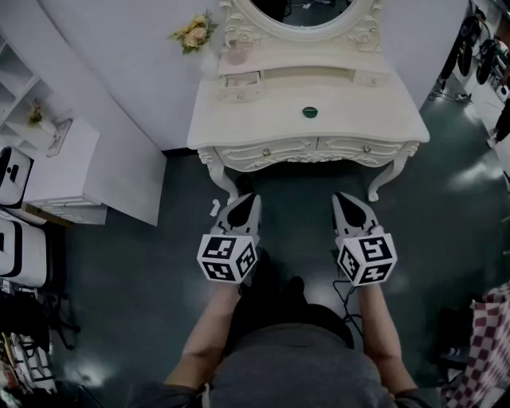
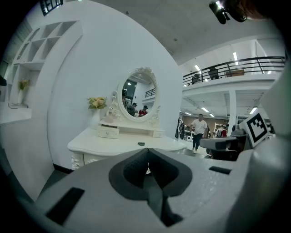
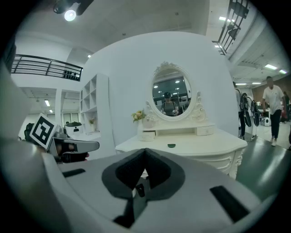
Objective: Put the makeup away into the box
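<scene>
- Right below us, at the bottom of the head view, our two forearms (image 1: 209, 339) reach up the frame over the dark floor (image 1: 119, 295).
- At centre left we hold the left gripper (image 1: 244, 201). Its own view shows the jaws pressed together at the tips, with nothing between them.
- At centre right we hold the right gripper (image 1: 347, 199), level with the left one and well apart from it. Its jaws are likewise closed and empty.
- Both claws point up the frame toward the cream dressing table (image 1: 239, 127) and sit below its front edge, over the floor.
- On the tabletop, in the upper middle of the frame, lies a small dark green makeup piece (image 1: 310, 112). It is round, lies alone and is well apart from both grippers.
- To its upper left a small cream drawer box (image 1: 241, 86) stands by the table's raised back shelf.
- Farther up we see the oval mirror (image 1: 301, 9) at the top edge, with a yellow flower bunch (image 1: 194, 33) to its left.
- At the left edge stands a white cabinet (image 1: 60, 171).
</scene>
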`<action>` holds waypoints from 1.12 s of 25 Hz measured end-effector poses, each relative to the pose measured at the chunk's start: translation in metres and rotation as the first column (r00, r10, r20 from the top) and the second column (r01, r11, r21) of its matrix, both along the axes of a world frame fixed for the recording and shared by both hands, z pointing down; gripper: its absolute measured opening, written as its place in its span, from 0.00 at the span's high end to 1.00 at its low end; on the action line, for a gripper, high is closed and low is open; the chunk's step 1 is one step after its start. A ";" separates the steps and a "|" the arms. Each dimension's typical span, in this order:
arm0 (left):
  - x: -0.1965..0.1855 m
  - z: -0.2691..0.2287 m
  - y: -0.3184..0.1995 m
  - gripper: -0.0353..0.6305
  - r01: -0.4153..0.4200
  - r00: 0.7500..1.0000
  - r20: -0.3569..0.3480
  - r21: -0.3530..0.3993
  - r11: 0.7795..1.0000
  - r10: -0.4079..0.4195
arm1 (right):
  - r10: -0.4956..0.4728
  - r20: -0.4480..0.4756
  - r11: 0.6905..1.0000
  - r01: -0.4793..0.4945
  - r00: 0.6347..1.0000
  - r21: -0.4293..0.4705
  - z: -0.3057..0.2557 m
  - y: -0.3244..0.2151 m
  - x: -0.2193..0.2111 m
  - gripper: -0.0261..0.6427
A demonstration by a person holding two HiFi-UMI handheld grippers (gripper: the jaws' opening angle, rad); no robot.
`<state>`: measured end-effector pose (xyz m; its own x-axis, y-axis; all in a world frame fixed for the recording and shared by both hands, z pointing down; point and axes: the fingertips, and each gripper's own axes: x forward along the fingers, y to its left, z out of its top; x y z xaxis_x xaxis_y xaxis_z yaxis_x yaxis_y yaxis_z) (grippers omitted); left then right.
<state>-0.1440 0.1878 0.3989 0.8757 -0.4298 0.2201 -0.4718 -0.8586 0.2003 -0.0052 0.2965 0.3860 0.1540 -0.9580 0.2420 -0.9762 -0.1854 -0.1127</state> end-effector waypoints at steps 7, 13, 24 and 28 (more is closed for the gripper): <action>0.010 -0.002 0.006 0.94 0.004 1.000 -0.004 0.016 1.000 -0.004 | 0.033 0.018 0.998 -0.034 0.999 0.054 -0.007 0.008 0.006 0.96; 0.016 -0.005 0.007 0.94 0.019 1.000 -0.014 0.027 0.999 -0.019 | 0.011 0.024 0.995 -0.014 1.000 0.098 -0.011 0.011 0.009 0.95; 0.035 -0.004 -0.023 0.94 0.023 1.000 -0.010 0.018 1.000 -0.023 | -0.013 -0.005 0.995 0.014 1.000 0.098 -0.013 -0.020 0.030 0.88; 0.051 0.002 -0.049 0.94 0.024 1.000 -0.013 0.004 1.000 -0.023 | -0.024 -0.016 0.997 0.026 1.000 0.079 -0.008 -0.047 0.045 0.82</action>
<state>-0.0932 0.1390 0.4007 0.8682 -0.4513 0.2065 -0.4892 -0.8482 0.2030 0.0398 0.2497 0.3779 0.1328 -0.9776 0.1632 -0.9821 -0.1520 -0.1116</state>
